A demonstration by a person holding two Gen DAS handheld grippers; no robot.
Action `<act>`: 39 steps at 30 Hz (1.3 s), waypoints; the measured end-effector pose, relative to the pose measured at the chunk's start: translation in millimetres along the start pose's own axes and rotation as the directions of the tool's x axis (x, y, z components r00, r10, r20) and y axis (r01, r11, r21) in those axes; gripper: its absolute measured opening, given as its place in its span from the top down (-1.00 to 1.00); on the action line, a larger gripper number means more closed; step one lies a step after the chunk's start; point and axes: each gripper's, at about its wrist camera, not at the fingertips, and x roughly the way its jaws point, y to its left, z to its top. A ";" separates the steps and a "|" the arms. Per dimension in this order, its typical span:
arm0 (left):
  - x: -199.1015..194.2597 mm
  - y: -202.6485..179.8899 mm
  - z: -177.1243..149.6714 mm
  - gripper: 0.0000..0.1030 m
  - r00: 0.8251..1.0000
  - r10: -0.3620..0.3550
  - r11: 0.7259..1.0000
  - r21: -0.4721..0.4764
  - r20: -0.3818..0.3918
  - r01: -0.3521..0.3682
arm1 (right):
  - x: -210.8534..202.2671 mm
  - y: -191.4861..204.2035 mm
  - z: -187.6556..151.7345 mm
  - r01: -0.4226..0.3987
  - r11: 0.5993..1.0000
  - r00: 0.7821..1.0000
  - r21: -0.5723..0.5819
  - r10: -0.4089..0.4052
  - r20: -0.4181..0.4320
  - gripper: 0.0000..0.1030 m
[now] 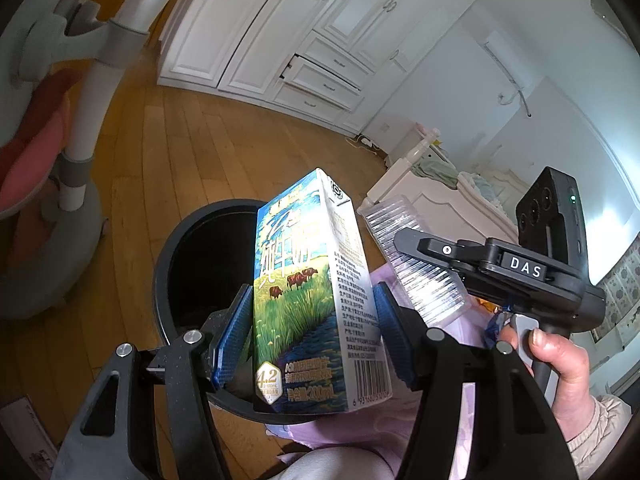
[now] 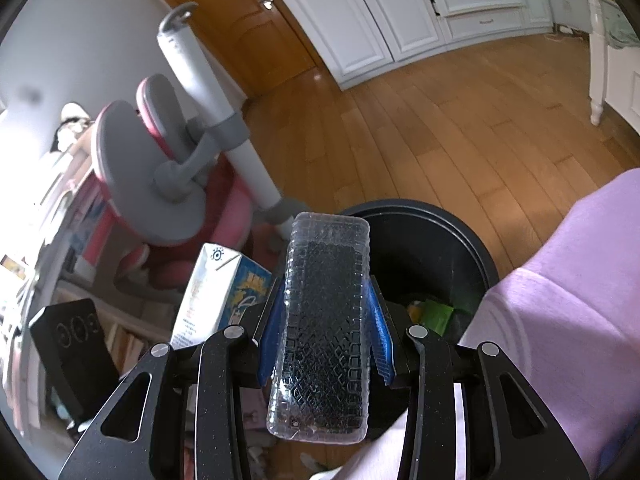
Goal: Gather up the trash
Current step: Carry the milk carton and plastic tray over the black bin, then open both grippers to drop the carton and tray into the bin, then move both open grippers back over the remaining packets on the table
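My left gripper (image 1: 314, 322) is shut on a small milk carton (image 1: 316, 300) printed with cows and grass, held upright above the near rim of a black round trash bin (image 1: 180, 264). My right gripper (image 2: 325, 330) is shut on a clear ribbed plastic tray (image 2: 320, 320), held over the bin (image 2: 472, 248). In the left wrist view the tray (image 1: 416, 264) and the right gripper with a hand on its handle sit just right of the carton. The carton (image 2: 212, 292) shows left of the tray in the right wrist view. Green and yellow scraps lie inside the bin.
A pink and grey chair (image 2: 160, 184) on a white post stands left of the bin on the wooden floor (image 2: 440, 128). A lilac cloth (image 2: 568, 288) lies at the right. White cabinets (image 1: 304, 32) and a white bed frame (image 1: 420, 188) stand further off.
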 end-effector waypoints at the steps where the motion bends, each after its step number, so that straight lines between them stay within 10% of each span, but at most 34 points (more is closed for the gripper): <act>1: 1.4 1.0 0.2 -0.17 1.000 0.001 1.000 -0.002 -0.002 -0.001 | 3.2 -0.4 0.3 0.001 1.000 1.000 0.001 -0.001 -0.003 0.24; 13: 8.2 -5.3 8.1 -0.18 1.000 0.003 1.000 0.013 -0.011 -0.002 | 13.9 -2.3 4.7 0.002 1.000 1.000 0.009 -0.002 -0.007 0.13; 18: 6.4 -12.0 8.9 -0.40 1.000 0.014 0.999 0.029 -0.007 -0.014 | 6.5 -3.3 8.0 0.003 1.000 1.000 0.016 -0.003 0.011 -0.24; 39: 11.6 -131.3 -12.9 -0.58 0.996 -0.067 0.974 0.210 -0.064 0.079 | -128.3 -48.5 -30.7 -0.006 1.000 0.984 0.029 0.000 0.176 -0.34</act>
